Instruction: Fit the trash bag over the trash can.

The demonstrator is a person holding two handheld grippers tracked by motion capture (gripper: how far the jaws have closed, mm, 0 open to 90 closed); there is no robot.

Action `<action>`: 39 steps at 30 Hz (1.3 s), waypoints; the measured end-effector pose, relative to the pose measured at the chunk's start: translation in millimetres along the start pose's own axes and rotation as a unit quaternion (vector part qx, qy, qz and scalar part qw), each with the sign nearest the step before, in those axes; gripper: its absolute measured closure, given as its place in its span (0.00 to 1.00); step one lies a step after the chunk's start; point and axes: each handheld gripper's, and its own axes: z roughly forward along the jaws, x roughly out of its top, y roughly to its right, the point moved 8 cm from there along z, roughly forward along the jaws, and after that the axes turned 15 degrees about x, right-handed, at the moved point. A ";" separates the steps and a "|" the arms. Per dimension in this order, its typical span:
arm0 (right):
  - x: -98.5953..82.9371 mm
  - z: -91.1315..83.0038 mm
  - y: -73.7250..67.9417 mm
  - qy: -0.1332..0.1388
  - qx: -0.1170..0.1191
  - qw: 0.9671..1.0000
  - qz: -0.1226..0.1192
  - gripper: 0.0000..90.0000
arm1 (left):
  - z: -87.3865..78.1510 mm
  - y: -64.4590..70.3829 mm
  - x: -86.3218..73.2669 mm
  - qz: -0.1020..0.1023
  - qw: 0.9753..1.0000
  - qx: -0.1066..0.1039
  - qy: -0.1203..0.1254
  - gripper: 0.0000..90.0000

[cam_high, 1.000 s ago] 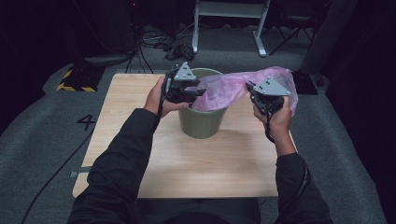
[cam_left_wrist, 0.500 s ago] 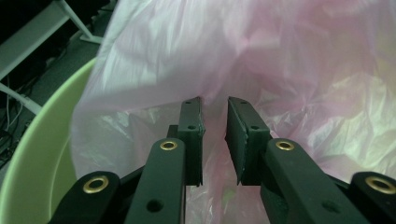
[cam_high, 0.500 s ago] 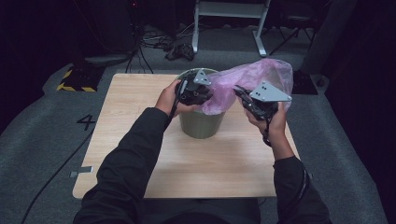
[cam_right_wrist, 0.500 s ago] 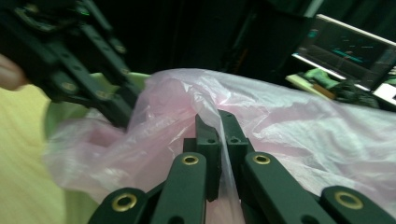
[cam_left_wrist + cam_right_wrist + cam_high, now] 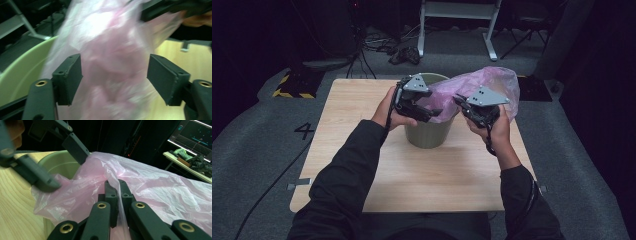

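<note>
Lining the round olive-green plastic bin (image 5: 428,131) with the thin pink translucent plastic bag (image 5: 492,85): bin stands mid-tabletop (image 5: 362,150), on pale wood. Bag hangs over the bin's right rim, bulk trailing off to your right. Right tongs (image 5: 117,188): pressed together, pinching a fold of bag film. Left tongs (image 5: 113,75): spread, film between them, ungripped. Change from a second ago: left tongs have come across over the bin mouth to meet the bag; likely a second grip to open it.

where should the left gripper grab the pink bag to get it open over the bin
On the loose film at the pink bag's mouth, coming from the bin side, opposite the right gripper's pinch. The left gripper already straddles that film, jaws open; the film is thin, so pinch a single layer.
</note>
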 end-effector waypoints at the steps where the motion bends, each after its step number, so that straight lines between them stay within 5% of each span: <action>1: 0.0 0.0 0.0 0.000 0.000 1.000 0.000 0.99 | 0.0 0.0 0.0 0.000 1.000 0.000 0.000 0.24; 3: 0.7 0.5 -0.8 0.000 0.002 1.000 0.000 0.99 | 2.1 4.4 0.6 0.006 1.000 0.007 -0.004 0.25; 5: 1.5 0.2 -2.1 0.003 0.006 1.000 -0.002 0.99 | 6.3 3.1 0.6 0.019 0.999 0.044 -0.011 0.41; 6: 1.5 0.2 -2.1 0.003 0.006 1.000 -0.002 0.99 | 6.3 3.1 0.6 0.019 0.999 0.044 -0.011 0.51; 9: 1.3 -0.8 -3.3 0.004 0.008 1.000 -0.002 0.99 | 10.3 0.2 -1.8 0.043 0.997 0.065 -0.024 0.61; 10: 0.9 -1.0 -4.3 0.005 0.013 1.000 -0.002 0.98 | 12.4 -0.7 -2.9 0.050 0.996 0.076 -0.024 0.72; 15: 1.2 -0.2 -7.1 0.008 0.023 1.000 -0.005 0.96 | 15.9 -2.2 -5.3 0.064 0.994 0.084 -0.030 0.97; 19: 0.7 -0.9 -10.2 0.012 0.027 1.000 -0.009 0.84 | 17.7 -10.0 -9.9 0.065 0.992 0.097 -0.041 1.00; 31: -5.1 -27.0 -19.4 0.025 0.036 0.999 -0.021 0.45 | 11.2 -33.0 -31.0 0.034 0.993 0.097 -0.053 1.00; 32: -9.0 -34.1 -19.7 0.026 0.027 0.999 -0.023 0.37 | 10.7 -36.3 -34.1 0.027 0.993 0.097 -0.054 1.00; 39: -29.3 -59.7 -16.6 0.028 -0.002 0.999 -0.022 0.26 | 9.4 -44.6 -43.0 0.018 0.993 0.099 -0.060 1.00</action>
